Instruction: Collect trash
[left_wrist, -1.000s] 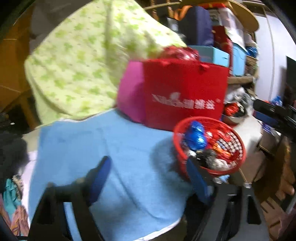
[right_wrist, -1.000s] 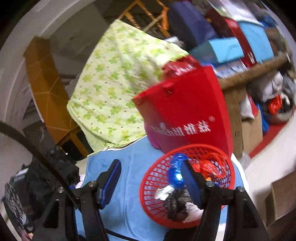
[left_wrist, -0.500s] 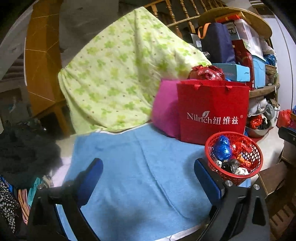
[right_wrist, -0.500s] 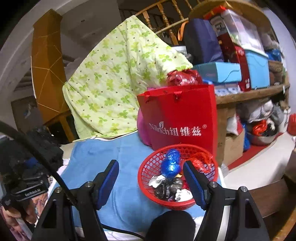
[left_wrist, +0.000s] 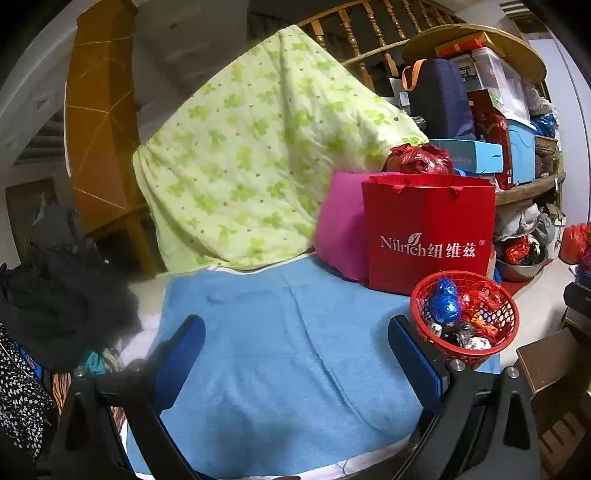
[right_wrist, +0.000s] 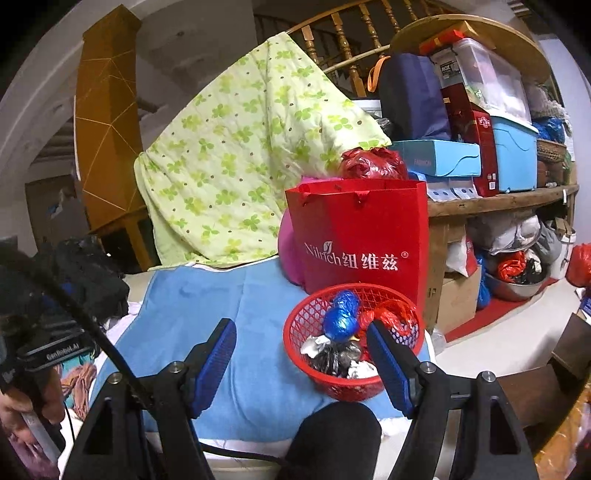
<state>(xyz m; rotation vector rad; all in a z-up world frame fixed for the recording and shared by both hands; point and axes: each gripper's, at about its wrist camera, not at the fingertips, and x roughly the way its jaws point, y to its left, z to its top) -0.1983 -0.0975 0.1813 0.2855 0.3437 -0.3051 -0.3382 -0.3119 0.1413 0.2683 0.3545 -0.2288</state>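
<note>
The left gripper (left_wrist: 295, 358) is held low and level, its jaws spread wide apart with nothing between them. Its blue-padded fingers (left_wrist: 181, 354) rise from black arms that fork outward toward the lower corners of the left wrist view.

The right gripper (right_wrist: 301, 358) is likewise parted wide and holds nothing; its blue ribbed pads (right_wrist: 388, 365) face each other across the gap, bolted to black angled arms. At the lower left edge of the right wrist view, the person's left hand (right_wrist: 22, 410) grips a handle, partly cut off by the frame.
</note>
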